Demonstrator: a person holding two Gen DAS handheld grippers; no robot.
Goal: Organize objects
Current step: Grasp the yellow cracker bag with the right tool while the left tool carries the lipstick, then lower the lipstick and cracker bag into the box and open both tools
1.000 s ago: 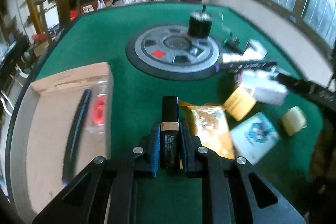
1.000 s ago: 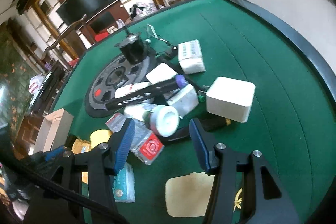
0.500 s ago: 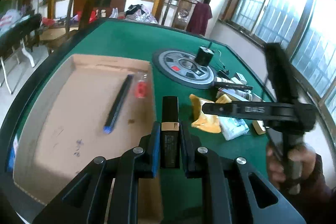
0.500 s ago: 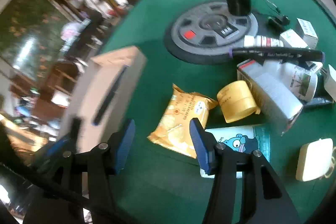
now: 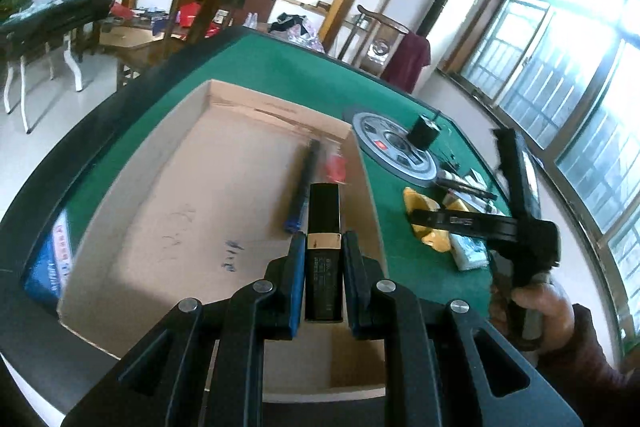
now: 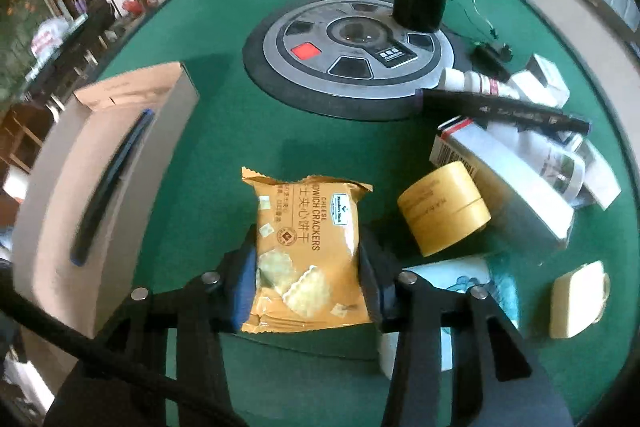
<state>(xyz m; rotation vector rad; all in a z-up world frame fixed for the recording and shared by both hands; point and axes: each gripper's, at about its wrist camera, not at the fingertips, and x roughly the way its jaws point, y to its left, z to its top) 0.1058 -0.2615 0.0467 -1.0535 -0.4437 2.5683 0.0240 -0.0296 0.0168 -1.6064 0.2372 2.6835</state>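
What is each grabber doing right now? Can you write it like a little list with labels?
left gripper: shut on a black tube with a gold band, held over the cardboard box
right gripper: jaws closing around the cracker packet on the green table
already in box: a dark pen and a small red thing
waiting on table: yellow tape roll, white box, black marker
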